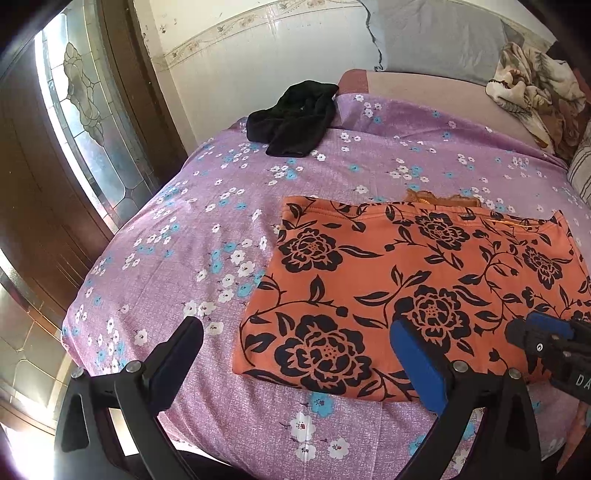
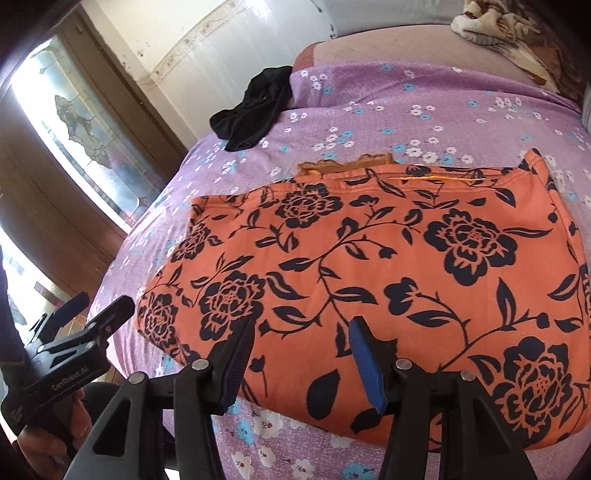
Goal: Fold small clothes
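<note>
A: Left wrist view: left gripper [image 1: 295, 354] wide apart, holding nothing, over the near left corner of the orange garment [image 1: 417, 284] lying flat on the bed [image 1: 184, 236]. Risk: pinching the sheet too.

B: Right wrist view: right gripper [image 2: 301, 350] half apart, empty, above the garment's near edge. Layers could slip. No containers.

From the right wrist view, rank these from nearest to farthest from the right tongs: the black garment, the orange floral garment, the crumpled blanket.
1. Orange floral garment: folded flat on the purple sheet, directly under and ahead of the right tongs.
2. Black garment: bunched up at the bed's far left edge, near the wall.
3. Crumpled blanket: far right corner, beyond the sheet.
</note>
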Demonstrator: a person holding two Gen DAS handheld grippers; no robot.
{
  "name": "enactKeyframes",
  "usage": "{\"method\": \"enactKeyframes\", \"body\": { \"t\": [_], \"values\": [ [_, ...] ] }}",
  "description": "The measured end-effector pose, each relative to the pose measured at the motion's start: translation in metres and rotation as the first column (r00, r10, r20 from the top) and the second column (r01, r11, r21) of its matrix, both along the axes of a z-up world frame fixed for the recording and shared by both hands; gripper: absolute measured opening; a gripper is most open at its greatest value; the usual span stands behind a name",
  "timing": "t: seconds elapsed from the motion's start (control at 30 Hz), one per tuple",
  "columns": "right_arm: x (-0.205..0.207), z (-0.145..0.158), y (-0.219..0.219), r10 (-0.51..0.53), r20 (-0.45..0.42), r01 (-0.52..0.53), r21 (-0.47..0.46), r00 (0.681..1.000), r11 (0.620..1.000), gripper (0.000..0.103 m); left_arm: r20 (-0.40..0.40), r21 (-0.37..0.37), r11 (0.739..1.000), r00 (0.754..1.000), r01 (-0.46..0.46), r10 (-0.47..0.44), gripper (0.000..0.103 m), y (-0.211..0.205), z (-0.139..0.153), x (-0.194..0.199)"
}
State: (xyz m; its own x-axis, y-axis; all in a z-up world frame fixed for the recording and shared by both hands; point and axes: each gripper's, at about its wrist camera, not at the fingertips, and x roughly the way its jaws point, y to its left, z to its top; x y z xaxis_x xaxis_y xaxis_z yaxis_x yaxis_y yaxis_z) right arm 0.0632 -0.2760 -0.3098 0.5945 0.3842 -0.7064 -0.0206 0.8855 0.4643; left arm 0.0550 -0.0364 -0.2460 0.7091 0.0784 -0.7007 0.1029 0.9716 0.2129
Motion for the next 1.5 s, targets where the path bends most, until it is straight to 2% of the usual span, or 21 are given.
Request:
{"method": "enactKeyframes", "body": {
  "t": [0.13,0.2,0.37,0.5,0.6,0.63,0.8,0.93,1.5],
  "values": [
    [0.005,-0.016,0.017,0.054,-0.071,-0.059,-0.079,0.996,0.995,0.057,-0.008,0.007,1.000,1.000,-0.016,0.016,0.101,0.006,-0.004,0.001],
    [0.004,-0.016,0.020,0.055,-0.056,-0.060,-0.103,0.997,0.993,0.057,-0.014,0.011,1.000,1.000,-0.020,0.020,0.101,0.008,-0.006,0.002],
    [0.001,-0.010,0.003,0.008,-0.039,-0.009,-0.024,0.999,1.000,0.057,-0.021,0.016,0.999,0.999,-0.034,0.034,0.101,0.012,-0.010,0.003],
    [-0.002,-0.004,-0.010,-0.065,-0.021,0.065,-0.033,0.998,0.997,0.057,-0.024,0.023,0.999,0.999,-0.043,0.044,0.101,0.014,-0.014,0.005],
    [0.004,-0.016,-0.018,-0.102,-0.095,0.097,-0.058,0.990,0.994,0.057,-0.038,0.032,0.998,0.998,-0.050,0.051,0.101,0.014,-0.021,0.007],
    [0.006,-0.022,-0.020,-0.102,-0.123,0.096,-0.054,0.987,0.994,0.057,-0.046,0.037,0.998,0.997,-0.053,0.054,0.101,0.014,-0.024,0.008],
    [0.006,-0.021,-0.018,-0.098,-0.114,0.090,-0.074,0.989,0.993,0.057,-0.084,0.080,0.995,0.994,-0.061,0.068,0.101,0.013,-0.041,0.014],
    [0.007,-0.021,-0.019,-0.098,-0.116,0.091,-0.064,0.988,0.994,0.057,-0.106,0.074,0.995,0.991,-0.071,0.079,0.101,0.016,-0.048,0.017],
    [0.007,-0.023,-0.020,-0.104,-0.118,0.099,-0.040,0.988,0.994,0.059,-0.101,0.070,0.996,0.993,-0.056,0.063,0.101,0.012,-0.037,0.018]
  ]
}}
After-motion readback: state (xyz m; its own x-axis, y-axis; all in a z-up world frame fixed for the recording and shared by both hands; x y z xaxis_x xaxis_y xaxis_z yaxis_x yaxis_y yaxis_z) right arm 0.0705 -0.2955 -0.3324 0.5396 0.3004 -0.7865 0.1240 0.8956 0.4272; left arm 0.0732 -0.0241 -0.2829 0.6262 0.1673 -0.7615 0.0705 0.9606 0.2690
